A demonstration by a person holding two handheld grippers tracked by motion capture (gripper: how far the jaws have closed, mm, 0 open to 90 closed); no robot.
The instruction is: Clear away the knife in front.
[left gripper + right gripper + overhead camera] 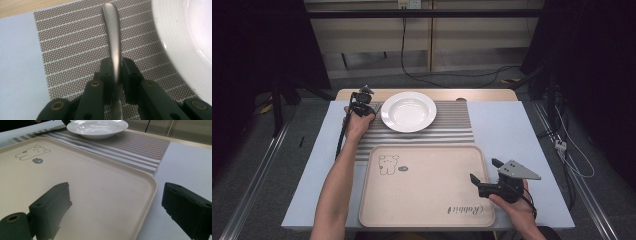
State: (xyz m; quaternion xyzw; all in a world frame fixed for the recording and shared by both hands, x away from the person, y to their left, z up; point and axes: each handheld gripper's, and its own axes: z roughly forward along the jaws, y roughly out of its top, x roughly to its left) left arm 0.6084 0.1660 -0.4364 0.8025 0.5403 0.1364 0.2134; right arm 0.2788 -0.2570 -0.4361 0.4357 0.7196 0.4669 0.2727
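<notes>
Right gripper [115, 205] with two black jaws spread wide apart near the camera, beige tray [105, 195] with a bear drawing beneath them, striped placemat [140, 150] beyond, white plate [97, 127] resting on it at far left

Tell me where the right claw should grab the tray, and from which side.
Take the beige tray by its raised right rim, coming in from the right edge where the open right claw hangs. The lip probably gives the jaws an edge to pinch; the flat middle offers none.
</notes>
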